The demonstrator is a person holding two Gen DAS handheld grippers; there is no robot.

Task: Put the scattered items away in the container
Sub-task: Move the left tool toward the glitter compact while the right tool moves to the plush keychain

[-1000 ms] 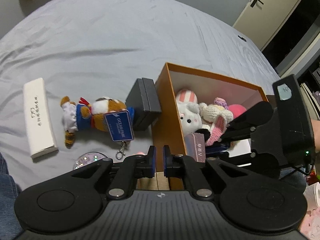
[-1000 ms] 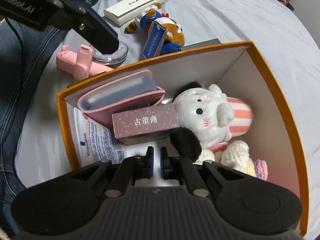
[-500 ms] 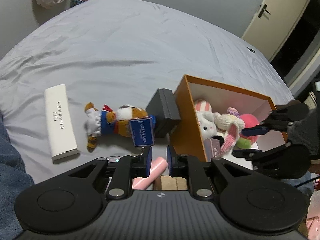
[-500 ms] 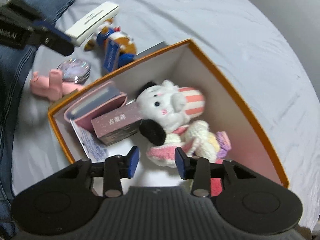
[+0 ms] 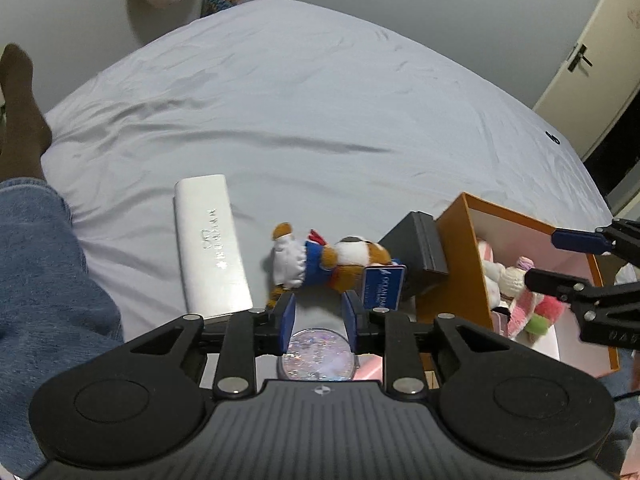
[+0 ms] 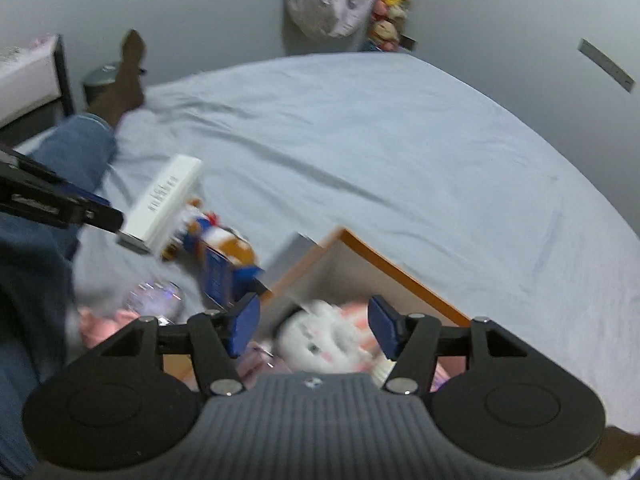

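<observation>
A bed (image 5: 320,112) under a pale grey sheet fills both views. On it, at about 3 o'clock in the left wrist view, stands the orange box (image 5: 460,276), open on top, with a white plush (image 6: 320,344) and other soft toys inside; in the right wrist view the same box sits at 6 o'clock, blurred. A leg in blue jeans (image 5: 44,280) lies along the bed at 9 o'clock.

Outside the box, a long white case (image 5: 210,248) lies on the sheet left of centre. Just right of it lies a plush dog (image 5: 328,260) in blue and white with a blue tag (image 5: 382,286) at its 4 o'clock. A dark grey box (image 5: 420,248) leans against the orange box's outer wall, touching the plush dog's head end. A round glittery compact (image 5: 318,358) lies at 6 o'clock, with a pink item (image 5: 368,368) just beside it at its 3 o'clock.

The left gripper (image 5: 318,316) hangs over the compact, its jaws opening, a modest gap between them, gripping nothing; the compact shows through the gap below. The right gripper (image 6: 314,326) is above the orange box, its jaws opening and already wide, with nothing held; the white plush lies below them.
</observation>
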